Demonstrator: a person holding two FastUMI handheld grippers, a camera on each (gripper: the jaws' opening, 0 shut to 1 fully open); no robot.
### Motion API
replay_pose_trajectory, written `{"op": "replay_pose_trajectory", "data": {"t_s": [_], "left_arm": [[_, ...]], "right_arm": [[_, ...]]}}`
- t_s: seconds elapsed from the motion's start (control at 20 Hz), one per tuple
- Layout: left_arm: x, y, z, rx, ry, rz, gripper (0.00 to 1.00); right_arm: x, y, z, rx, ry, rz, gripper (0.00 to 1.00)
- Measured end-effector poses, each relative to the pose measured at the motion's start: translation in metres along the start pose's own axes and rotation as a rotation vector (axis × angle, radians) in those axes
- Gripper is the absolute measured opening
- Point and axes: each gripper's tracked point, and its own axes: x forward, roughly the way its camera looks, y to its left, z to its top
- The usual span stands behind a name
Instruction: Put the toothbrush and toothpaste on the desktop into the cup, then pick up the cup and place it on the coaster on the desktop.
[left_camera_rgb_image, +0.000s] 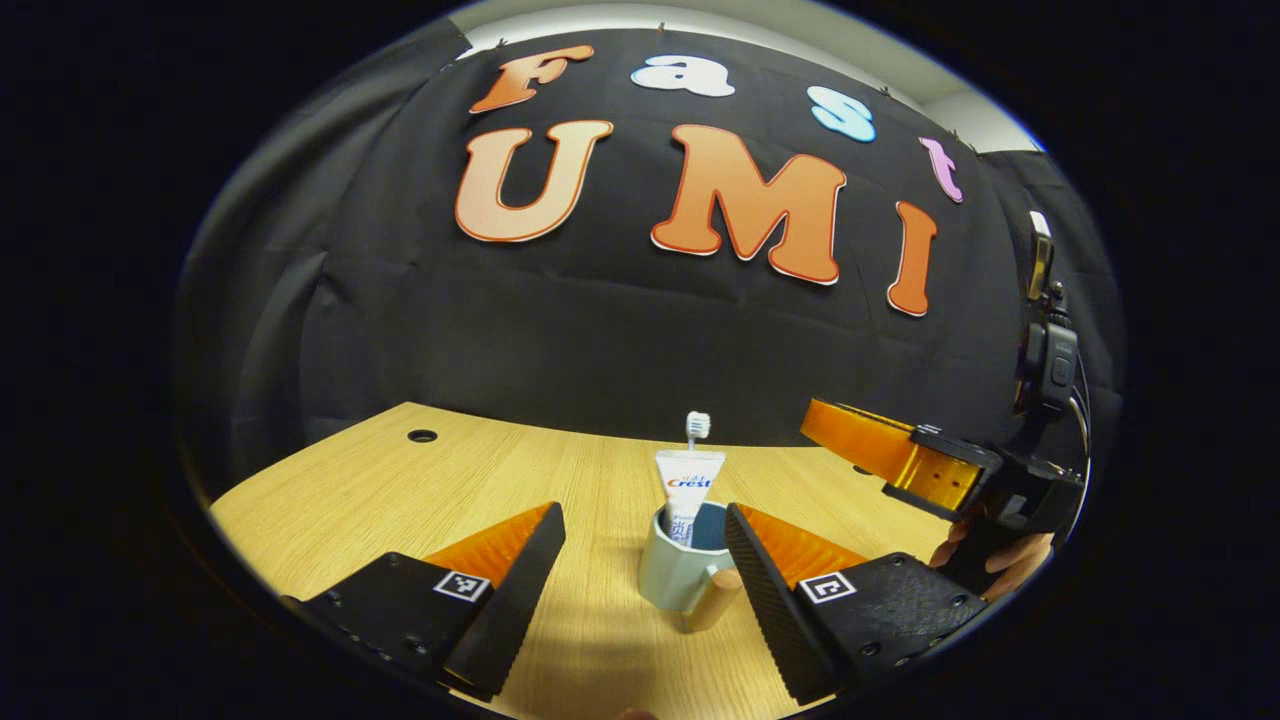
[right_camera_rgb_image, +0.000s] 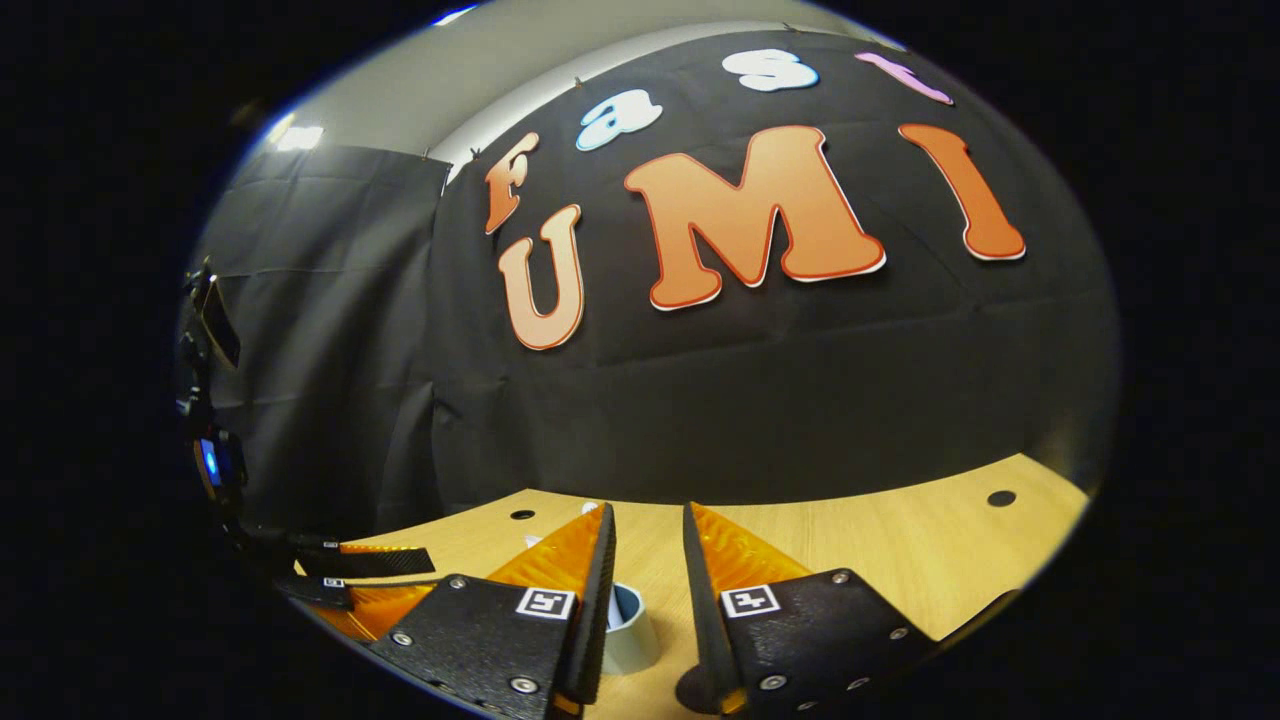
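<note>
Cup: 1 of them, pale w/ a dark-blue inside and a wooden handle on the near side, standing upright on the wood desktop. In the left gripper view it sits between the left gripper's 2 fingers, closer to the right-hand finger, which looks to be touching or almost touching the cup's side; can't tell which. The other finger is well apart from it, so the left gripper is spread wide, gripping nothing.

Inside the cup: 1 toothpaste tube, white, standing up w/ its flat end on top, and 1 toothbrush, bristle head poking up above the tube. Both are in the cup, leaning toward its far side.

Right gripper: in its own view, 2 fingers w/ a narrow gap between them, nothing pinched; fingers parted, not clamped. The cup shows low in that gap, partly hidden behind the left-hand finger, rim visible. In the left gripper view the right gripper hangs at the right, above the desktop and apart from the cup, w/ a hand around its grip.

Desktop holes: 1 in the left gripper view, 2 in the right gripper view. The left gripper also shows at the left edge of the right gripper view.

Coaster: a dark round edge at the bottom of the right gripper view may be it; can't tell.
</note>
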Motion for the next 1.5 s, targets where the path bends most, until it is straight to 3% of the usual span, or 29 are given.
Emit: {"op": "replay_pose_trajectory", "data": {"t_s": [0.15, 0.25, 0.3, 0.35, 0.5, 0.55, 0.6, 0.65, 0.8, 1.4, 1.45, 1.5], "left_arm": [[0.005, -0.02, 0.009, 0.062, 0.033, -0.018, 0.96], [0.01, -0.032, 0.006, 0.092, 0.087, -0.036, 0.96], [0.011, -0.035, 0.0, 0.109, 0.137, -0.038, 0.96], [0.016, -0.037, -0.007, 0.122, 0.192, -0.033, 0.97], [0.026, -0.04, -0.027, 0.12, 0.324, -0.035, 0.99], [0.03, -0.042, -0.032, 0.103, 0.364, -0.038, 0.99], [0.028, -0.048, -0.04, 0.093, 0.398, -0.053, 0.99], [0.028, -0.051, -0.048, 0.09, 0.448, -0.069, 0.99], [0.036, -0.047, -0.065, 0.147, 0.552, -0.045, 0.98], [0.056, -0.044, -0.097, 0.189, 0.835, 0.003, 0.97], [0.059, -0.042, -0.1, 0.194, 0.846, 0.012, 0.96], [0.06, -0.038, -0.107, 0.203, 0.864, 0.028, 0.85]], "right_arm": [[-0.022, -0.008, 0.016, -0.047, -0.023, -0.006, 0.6], [-0.036, -0.017, 0.021, -0.091, -0.02, -0.025, 0.65], [-0.043, -0.021, 0.025, -0.113, -0.02, -0.034, 0.78], [-0.051, -0.026, 0.026, -0.132, -0.019, -0.041, 0.75], [-0.075, -0.033, 0.03, -0.154, -0.031, -0.048, 0.83], [-0.082, -0.037, 0.031, -0.163, -0.035, -0.049, 0.78], [-0.084, -0.045, 0.022, -0.173, -0.036, -0.054, 0.84], [-0.092, -0.049, 0.023, -0.181, -0.037, -0.058, 0.84], [-0.114, -0.057, 0.022, -0.193, -0.04, -0.059, 0.86], [-0.167, -0.096, 0.011, -0.196, -0.034, -0.107, 0.87], [-0.168, -0.097, 0.009, -0.192, -0.031, -0.108, 0.87], [-0.168, -0.098, 0.006, -0.189, -0.029, -0.108, 0.87]]}}
